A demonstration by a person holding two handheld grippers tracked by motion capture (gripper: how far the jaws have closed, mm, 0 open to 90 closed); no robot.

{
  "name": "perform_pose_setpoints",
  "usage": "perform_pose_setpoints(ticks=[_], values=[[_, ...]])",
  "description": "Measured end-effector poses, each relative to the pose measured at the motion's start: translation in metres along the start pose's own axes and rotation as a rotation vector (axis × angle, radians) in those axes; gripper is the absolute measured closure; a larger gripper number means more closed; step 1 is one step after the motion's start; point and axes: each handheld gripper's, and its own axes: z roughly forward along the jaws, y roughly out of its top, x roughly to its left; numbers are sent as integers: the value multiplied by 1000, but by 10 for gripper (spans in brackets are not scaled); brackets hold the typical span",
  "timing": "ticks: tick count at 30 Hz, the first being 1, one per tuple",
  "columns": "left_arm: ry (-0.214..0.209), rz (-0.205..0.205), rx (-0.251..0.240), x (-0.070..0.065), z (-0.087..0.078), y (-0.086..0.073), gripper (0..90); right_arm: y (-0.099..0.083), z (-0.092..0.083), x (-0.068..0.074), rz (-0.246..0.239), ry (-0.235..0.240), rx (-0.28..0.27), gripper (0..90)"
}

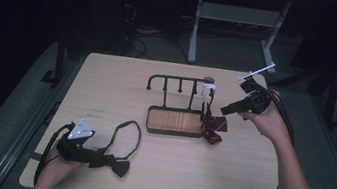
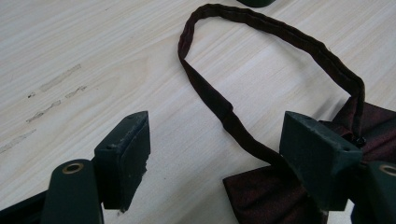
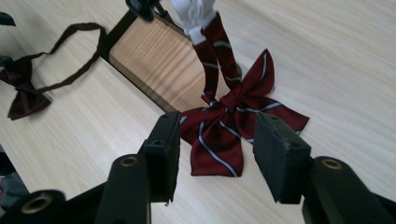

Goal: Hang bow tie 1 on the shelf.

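**Striped bow tie could slide off the rack's end peg**

The striped bow tie hangs by its white band from the right-hand peg of the rack, its bow resting on the table at the tray's four o'clock; a nudge to the band might unhook it, I judge; the right gripper hovers above the bow with jaws parted fairly wide, gripping nothing; the left gripper, at seven o'clock on the table, straddles the dark bow tie with jaws wide, pads not visibly pressing.
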Motion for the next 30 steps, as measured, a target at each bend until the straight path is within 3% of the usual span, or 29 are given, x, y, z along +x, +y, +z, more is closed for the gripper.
perform_pose_setpoints(ticks=[16, 30], values=[[-3, -4, 2, 0, 2, 0, 251, -33, 14, -1, 8, 26, 7, 456], [-7, -9, 3, -1, 2, 1, 251, -51, 19, -6, 27, 30, 2, 447]])
